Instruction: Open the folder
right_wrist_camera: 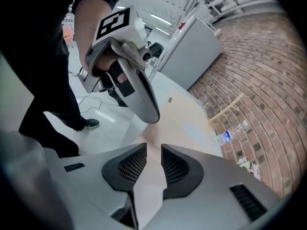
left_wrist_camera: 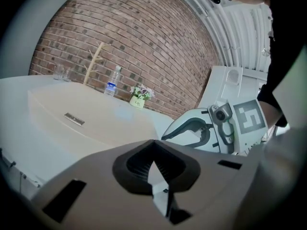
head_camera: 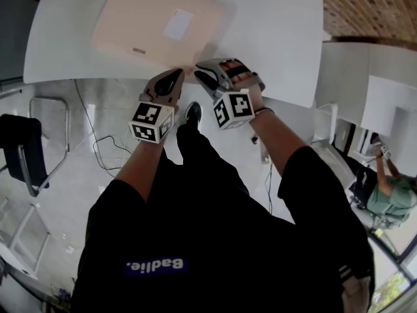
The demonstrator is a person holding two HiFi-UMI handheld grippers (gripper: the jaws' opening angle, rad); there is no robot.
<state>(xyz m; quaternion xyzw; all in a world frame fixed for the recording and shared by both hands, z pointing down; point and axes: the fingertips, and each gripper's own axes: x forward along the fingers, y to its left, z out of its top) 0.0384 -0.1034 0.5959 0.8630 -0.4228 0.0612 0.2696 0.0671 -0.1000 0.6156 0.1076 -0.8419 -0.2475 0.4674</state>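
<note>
A closed beige folder (head_camera: 156, 25) lies flat on the white table (head_camera: 273, 38), with a white label (head_camera: 177, 25) on its cover and a small metal tag (head_camera: 138, 51) near its front edge. Both grippers hover at the folder's near right corner, by the table's front edge. My left gripper (head_camera: 177, 74) (left_wrist_camera: 153, 143) is shut with nothing in it, and the folder (left_wrist_camera: 81, 114) lies ahead to its left. My right gripper (head_camera: 203, 70) (right_wrist_camera: 153, 150) is open by a narrow gap. The folder (right_wrist_camera: 192, 123) shows through that gap. I cannot tell whether the jaws touch it.
A water bottle (left_wrist_camera: 112, 82), a small flower pot (left_wrist_camera: 139, 97) and glasses (left_wrist_camera: 60, 73) stand at the table's far side by the brick wall. A dark chair (head_camera: 26, 149) and a floor cable (head_camera: 98, 142) are at left. White furniture (head_camera: 365, 77) and another person (head_camera: 391, 188) are at right.
</note>
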